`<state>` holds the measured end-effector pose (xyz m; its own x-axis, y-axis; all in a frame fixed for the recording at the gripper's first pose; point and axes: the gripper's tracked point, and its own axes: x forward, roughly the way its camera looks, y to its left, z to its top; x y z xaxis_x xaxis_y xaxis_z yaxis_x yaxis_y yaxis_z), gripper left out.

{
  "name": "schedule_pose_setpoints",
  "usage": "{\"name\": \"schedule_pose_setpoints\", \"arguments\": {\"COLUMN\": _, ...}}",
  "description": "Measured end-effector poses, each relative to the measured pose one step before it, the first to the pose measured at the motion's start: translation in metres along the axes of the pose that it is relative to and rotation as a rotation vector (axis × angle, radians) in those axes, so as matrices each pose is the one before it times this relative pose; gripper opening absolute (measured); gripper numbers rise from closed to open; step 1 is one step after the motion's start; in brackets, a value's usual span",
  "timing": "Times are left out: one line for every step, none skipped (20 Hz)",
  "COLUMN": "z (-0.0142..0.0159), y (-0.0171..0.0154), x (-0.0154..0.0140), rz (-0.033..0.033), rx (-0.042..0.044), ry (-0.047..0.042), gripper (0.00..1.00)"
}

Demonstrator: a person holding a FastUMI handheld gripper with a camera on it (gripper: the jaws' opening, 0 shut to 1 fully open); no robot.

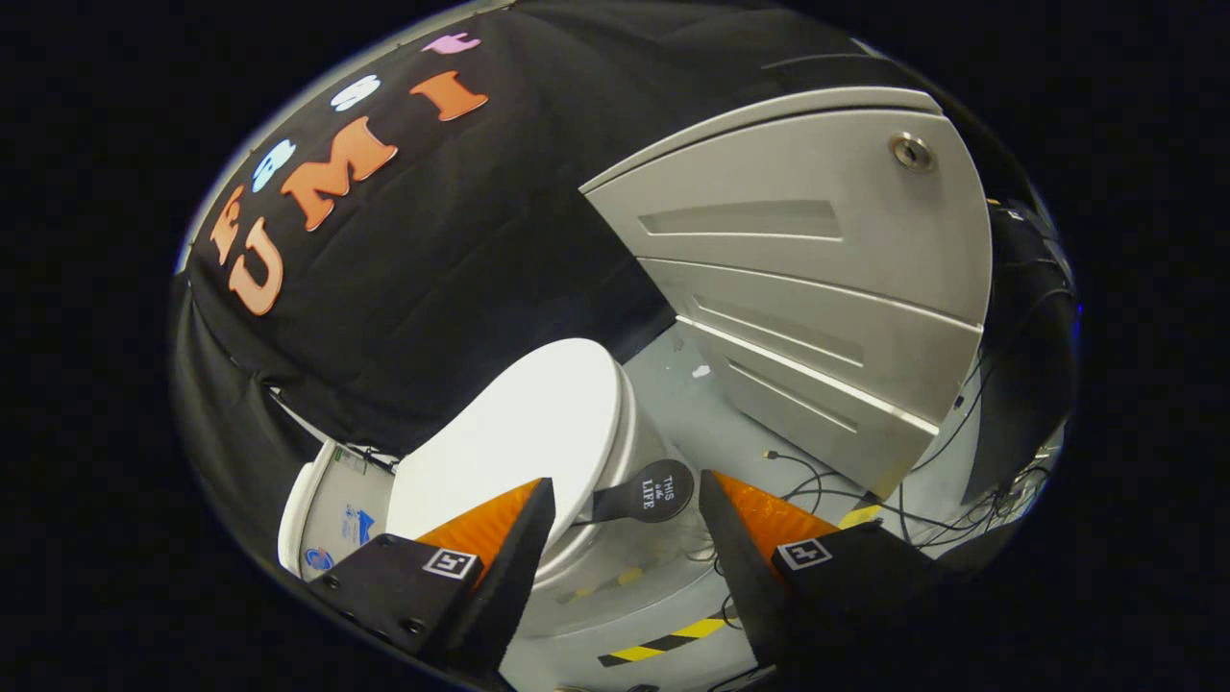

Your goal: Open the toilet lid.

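A white toilet stands just ahead of me, its white lid (524,432) lying down flat on the bowl (615,548). A black round pull tab (655,492) sticks out from the lid's front edge. My gripper (625,485) is open, and the tab sits between the two fingertips without either one touching it. The left finger overlaps the lid's front corner in the view. The tank (332,505) rises behind the lid, against the black cloth wall.
A grey metal cabinet (817,288) with drawer fronts and a round lock (911,152) stands to the right of the toilet. Black cables (865,490) trail over the grey floor beside it. Yellow-and-black tape (663,642) marks the floor in front of the bowl.
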<state>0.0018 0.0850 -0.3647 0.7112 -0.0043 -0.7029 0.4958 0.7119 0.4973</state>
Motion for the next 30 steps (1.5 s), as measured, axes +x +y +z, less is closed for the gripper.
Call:
{"name": "schedule_pose_setpoints", "arguments": {"z": -0.00247, "y": -0.00175, "x": 0.00180, "rz": -0.00252, "rx": 0.02372, "ry": 0.01330, "gripper": 0.97}}
{"name": "schedule_pose_setpoints", "arguments": {"z": -0.00352, "y": -0.00091, "x": 0.00144, "rz": -0.00122, "rx": 0.02491, "ry": 0.01366, "gripper": 0.97}}
{"name": "schedule_pose_setpoints", "arguments": {"z": -0.00223, "y": -0.00084, "x": -0.00031, "rz": 0.00382, "rx": 0.02588, "ry": 0.01437, "gripper": 0.97}}
{"name": "schedule_pose_setpoints", "arguments": {"z": -0.00098, "y": 0.00137, "x": 0.00172, "rz": 0.00952, "rx": 0.02208, "ry": 0.01250, "gripper": 0.97}}
{"name": "schedule_pose_setpoints", "arguments": {"z": 0.00009, "y": 0.00136, "x": 0.00166, "rz": 0.00966, "rx": 0.02135, "ry": 0.00919, "gripper": 0.97}}
{"name": "schedule_pose_setpoints", "arguments": {"z": -0.00036, "y": 0.00018, "x": 0.00104, "rz": 0.00808, "rx": 0.02224, "ry": 0.01349, "gripper": 0.97}}
{"name": "schedule_pose_setpoints", "arguments": {"z": 0.00084, "y": -0.00190, "x": 0.00180, "rz": 0.00198, "rx": 0.01911, "ry": 0.00280, "gripper": 0.97}}
{"name": "schedule_pose_setpoints", "arguments": {"z": 0.00009, "y": -0.00191, "x": -0.00121, "rz": 0.00232, "rx": 0.01803, "ry": 0.01733, "gripper": 0.96}}
{"name": "schedule_pose_setpoints", "arguments": {"z": 0.00074, "y": -0.00233, "x": 0.00365, "rz": 0.00501, "rx": 0.02105, "ry": 0.00055, "gripper": 0.95}}
{"name": "schedule_pose_setpoints", "arguments": {"z": 0.00172, "y": -0.00204, "x": 0.00328, "rz": 0.00433, "rx": 0.03022, "ry": -0.00101, "gripper": 0.86}}
{"name": "schedule_pose_setpoints", "arguments": {"z": -0.00007, "y": -0.00236, "x": 0.00170, "rz": 0.00608, "rx": 0.03294, "ry": 0.00265, "gripper": 0.84}}
{"name": "schedule_pose_setpoints", "arguments": {"z": 0.00106, "y": 0.00013, "x": 0.00058, "rz": 0.00609, "rx": 0.02771, "ry": 0.00234, "gripper": 0.84}}
{"name": "schedule_pose_setpoints", "arguments": {"z": 0.00090, "y": 0.00169, "x": 0.00249, "rz": 0.00953, "rx": 0.00293, "ry": -0.00898, "gripper": 0.83}}
{"name": "schedule_pose_setpoints", "arguments": {"z": -0.00028, "y": 0.00072, "x": 0.00215, "rz": 0.00402, "rx": -0.00102, "ry": -0.00036, "gripper": 0.83}}
{"name": "schedule_pose_setpoints", "arguments": {"z": -0.00069, "y": 0.00011, "x": 0.00224, "rz": 0.00101, "rx": 0.00130, "ry": -0.00236, "gripper": 0.83}}
{"name": "schedule_pose_setpoints", "arguments": {"z": -0.00114, "y": -0.00111, "x": 0.00015, "rz": -0.00248, "rx": 0.00184, "ry": 0.00265, "gripper": 0.83}}
{"name": "schedule_pose_setpoints", "arguments": {"z": -0.00183, "y": -0.00100, "x": 0.00083, "rz": 0.00068, "rx": 0.00535, "ry": 0.00523, "gripper": 0.75}}
{"name": "schedule_pose_setpoints", "arguments": {"z": 0.00113, "y": 0.00222, "x": 0.00050, "rz": 0.01213, "rx": 0.00569, "ry": -0.00120, "gripper": 0.66}}
{"name": "schedule_pose_setpoints", "arguments": {"z": 0.00081, "y": 0.00274, "x": -0.00006, "rz": 0.01457, "rx": 0.00279, "ry": -0.00502, "gripper": 0.66}}
{"name": "schedule_pose_setpoints", "arguments": {"z": 0.00050, "y": -0.00051, "x": 0.00112, "rz": 0.00387, "rx": -0.00050, "ry": -0.00392, "gripper": 0.66}}
{"name": "schedule_pose_setpoints", "arguments": {"z": -0.00072, "y": -0.00174, "x": 0.00111, "rz": -0.00388, "rx": -0.00007, "ry": 0.00071, "gripper": 0.66}}
{"name": "schedule_pose_setpoints", "arguments": {"z": 0.00034, "y": -0.00570, "x": 0.00113, "rz": -0.01956, "rx": 0.00015, "ry": -0.00177, "gripper": 0.59}}
{"name": "schedule_pose_setpoints", "arguments": {"z": 0.00157, "y": -0.00011, "x": 0.00102, "rz": -0.00089, "rx": 0.00090, "ry": -0.00704, "gripper": 0.52}}
{"name": "schedule_pose_setpoints", "arguments": {"z": -0.00037, "y": 0.00094, "x": 0.00078, "rz": 0.00364, "rx": 0.00475, "ry": 0.00001, "gripper": 0.45}}
{"name": "schedule_pose_setpoints", "arguments": {"z": -0.00034, "y": -0.00016, "x": 0.00124, "rz": 0.00288, "rx": 0.00370, "ry": -0.00073, "gripper": 0.45}}
{"name": "schedule_pose_setpoints", "arguments": {"z": 0.00022, "y": 0.00151, "x": -0.00137, "rz": 0.00682, "rx": 0.00563, "ry": 0.00173, "gripper": 0.45}}
{"name": "schedule_pose_setpoints", "arguments": {"z": -0.00074, "y": -0.00166, "x": 0.00160, "rz": -0.00171, "rx": -0.00310, "ry": 0.00053, "gripper": 0.45}}
{"name": "schedule_pose_setpoints", "arguments": {"z": 0.00028, "y": 0.00082, "x": 0.00088, "rz": 0.00764, "rx": 0.00289, "ry": 0.00109, "gripper": 0.42}}
{"name": "schedule_pose_setpoints", "arguments": {"z": 0.00034, "y": 0.00032, "x": 0.00023, "rz": 0.00554, "rx": -0.00178, "ry": -0.00163, "gripper": 0.39}}
{"name": "schedule_pose_setpoints", "arguments": {"z": -0.00085, "y": 0.00003, "x": -0.00091, "rz": 0.00454, "rx": -0.00220, "ry": -0.00113, "gripper": 0.37}}
